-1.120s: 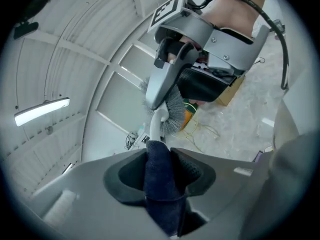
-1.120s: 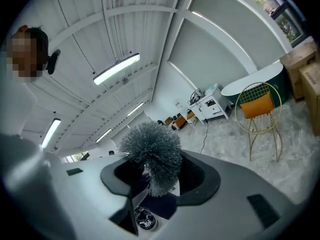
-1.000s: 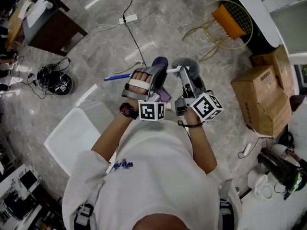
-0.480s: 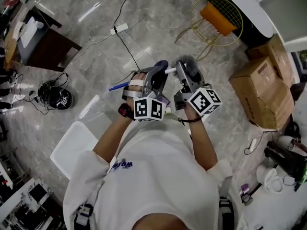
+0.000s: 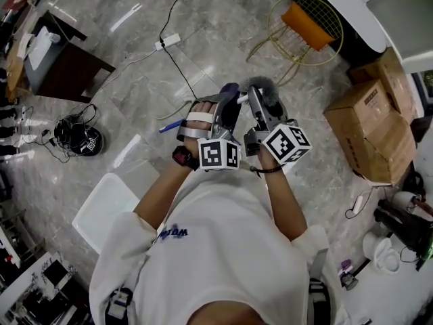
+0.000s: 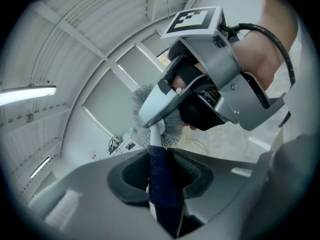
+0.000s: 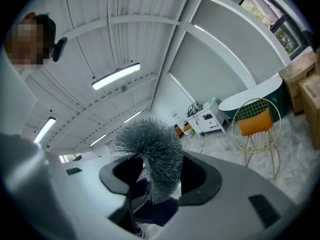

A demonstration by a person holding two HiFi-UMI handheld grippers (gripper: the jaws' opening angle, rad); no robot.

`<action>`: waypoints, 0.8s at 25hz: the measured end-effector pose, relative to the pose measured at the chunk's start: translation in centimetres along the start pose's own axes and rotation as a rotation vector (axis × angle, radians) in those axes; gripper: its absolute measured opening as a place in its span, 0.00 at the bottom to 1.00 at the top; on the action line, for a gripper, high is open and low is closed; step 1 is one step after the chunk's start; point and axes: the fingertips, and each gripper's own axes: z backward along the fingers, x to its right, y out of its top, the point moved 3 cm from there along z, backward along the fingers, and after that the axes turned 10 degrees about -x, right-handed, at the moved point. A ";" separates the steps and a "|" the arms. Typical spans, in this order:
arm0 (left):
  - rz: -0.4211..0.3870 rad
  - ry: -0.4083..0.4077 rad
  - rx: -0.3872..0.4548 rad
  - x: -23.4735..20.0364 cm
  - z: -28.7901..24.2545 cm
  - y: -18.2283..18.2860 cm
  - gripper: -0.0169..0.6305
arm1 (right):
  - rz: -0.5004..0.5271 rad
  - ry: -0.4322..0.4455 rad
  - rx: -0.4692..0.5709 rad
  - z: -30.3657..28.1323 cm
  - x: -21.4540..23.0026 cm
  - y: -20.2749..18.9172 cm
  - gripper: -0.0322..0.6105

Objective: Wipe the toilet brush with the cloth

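Left tool (image 5: 226, 99), jaws opening round cloth (image 6: 161, 180) on toilet brush (image 7: 152, 154) shaft; right tool (image 5: 256, 95) tight on bristles.

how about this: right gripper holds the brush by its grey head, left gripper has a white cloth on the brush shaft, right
One slip: the cloth is dark blue, not white; the left gripper view shows it. It lies on the brush shaft between the jaws of the left gripper, which are opening. The right gripper does hold the brush by its grey head.
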 end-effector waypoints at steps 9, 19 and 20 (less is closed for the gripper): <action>0.037 -0.056 0.029 1.1 -0.1 0.7 0.15 | -0.017 -0.044 0.002 1.1 0.9 -0.6 0.39; 0.021 -0.073 0.062 1.2 -0.7 2.0 0.15 | -0.016 -0.069 0.020 2.2 2.1 0.5 0.39; 0.018 -0.071 0.061 1.1 -0.7 1.9 0.15 | -0.016 -0.071 0.021 2.1 2.2 0.6 0.39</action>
